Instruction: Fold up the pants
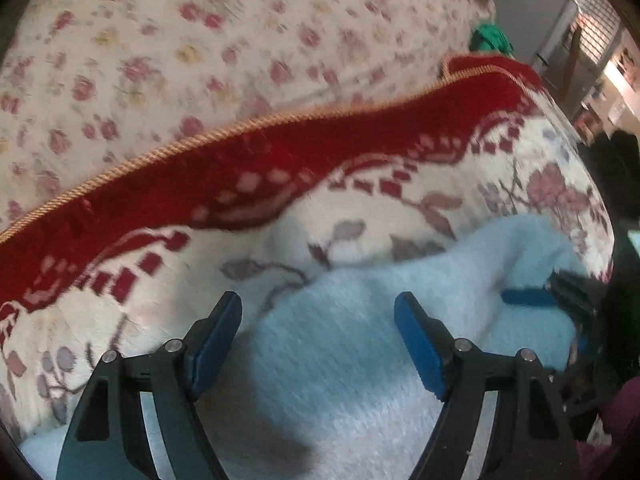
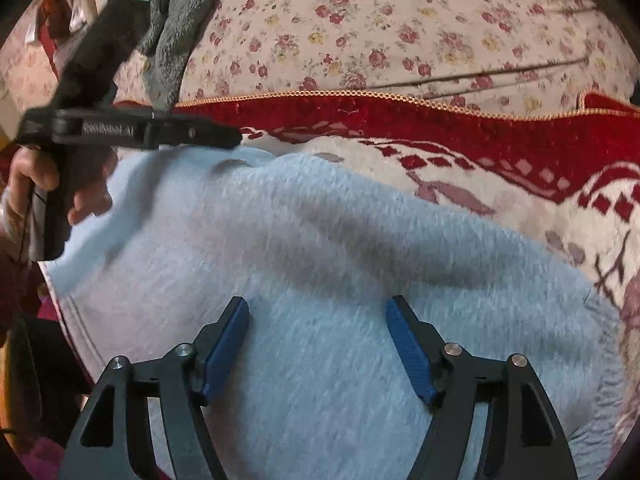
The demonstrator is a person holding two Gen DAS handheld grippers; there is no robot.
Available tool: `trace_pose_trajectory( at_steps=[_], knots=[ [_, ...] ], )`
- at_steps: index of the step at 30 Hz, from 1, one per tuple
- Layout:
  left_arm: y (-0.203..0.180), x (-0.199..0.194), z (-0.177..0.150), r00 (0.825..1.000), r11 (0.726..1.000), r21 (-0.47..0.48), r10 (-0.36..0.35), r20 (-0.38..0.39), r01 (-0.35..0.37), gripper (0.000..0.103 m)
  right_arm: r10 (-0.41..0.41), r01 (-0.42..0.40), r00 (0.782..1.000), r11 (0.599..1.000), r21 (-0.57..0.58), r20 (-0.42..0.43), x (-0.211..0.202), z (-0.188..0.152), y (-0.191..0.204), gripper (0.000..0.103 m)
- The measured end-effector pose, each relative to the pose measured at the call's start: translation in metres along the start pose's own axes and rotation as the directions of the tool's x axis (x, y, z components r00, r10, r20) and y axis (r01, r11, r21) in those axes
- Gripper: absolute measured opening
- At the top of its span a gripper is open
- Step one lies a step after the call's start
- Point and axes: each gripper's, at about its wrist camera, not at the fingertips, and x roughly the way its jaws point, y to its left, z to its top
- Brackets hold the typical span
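The pants (image 2: 320, 280) are pale blue fleece, lying bunched on a red and cream patterned blanket (image 2: 500, 152). My right gripper (image 2: 317, 304) is open and empty, just above the middle of the pants. My left gripper (image 1: 318, 300) is open and empty over the pants' edge (image 1: 360, 340), where the fleece meets the blanket (image 1: 240, 168). The left gripper also shows in the right wrist view (image 2: 224, 140) at the upper left, held in a hand over the pants' far edge. The right gripper's blue pad shows in the left wrist view (image 1: 528, 297) at the right.
A floral bedsheet (image 1: 200, 40) lies beyond the blanket's gold cord edge. A grey fleece garment (image 2: 180, 20) lies on the sheet at the upper left. A green item (image 1: 490, 38) sits near the bed's far edge. Room furniture stands beyond at the right.
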Motion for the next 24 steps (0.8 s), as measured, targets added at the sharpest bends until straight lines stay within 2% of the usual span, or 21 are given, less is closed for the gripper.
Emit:
trace_pose_trajectory(
  at_steps=[2,4,7,11,13,17,18,21,24],
  knots=[
    [-0.005,0.005,-0.002,1.0,1.0,0.027,0.003,-0.013,-0.002,0.075,-0.009,0.009,1.0,1.0,-0.004,0.002,0.0,-0.001,0.001,0.076],
    [-0.008,0.008,-0.001,0.999,0.999,0.037,-0.039,-0.032,0.04,0.056,-0.009,0.009,1.0,1.0,0.002,0.007,0.0,-0.001,0.002,0.077],
    [-0.021,0.017,0.002,0.994,0.992,0.103,-0.067,-0.085,0.076,0.052,-0.003,0.003,1.0,1.0,0.009,0.007,0.0,0.0,0.002,0.078],
    [-0.027,0.03,0.004,0.992,0.987,0.143,-0.058,-0.112,0.074,0.049,0.008,-0.008,1.0,1.0,0.02,0.001,0.001,0.002,0.001,0.081],
    [-0.026,0.031,0.005,0.994,0.989,0.139,-0.042,-0.102,0.056,0.034,0.008,-0.008,1.0,1.0,0.024,0.0,0.001,0.002,0.002,0.082],
    [-0.027,0.02,-0.001,1.0,0.99,0.14,-0.008,-0.022,0.011,0.02,0.018,-0.018,1.0,0.999,0.039,0.002,-0.001,0.004,0.002,0.083],
    [-0.027,0.017,-0.001,1.0,0.99,0.143,0.008,0.003,-0.008,0.011,0.021,-0.021,1.0,0.999,0.046,0.003,-0.001,0.004,0.001,0.083],
    [-0.022,0.012,0.001,0.999,0.993,0.117,0.007,0.031,-0.01,0.011,0.034,-0.035,0.999,0.996,0.077,0.018,-0.004,0.009,0.0,0.083],
    [-0.021,0.01,0.001,0.998,0.994,0.11,0.023,0.055,-0.029,0.01,0.113,-0.119,0.992,0.986,0.114,0.061,-0.013,0.019,-0.003,0.083]
  ],
)
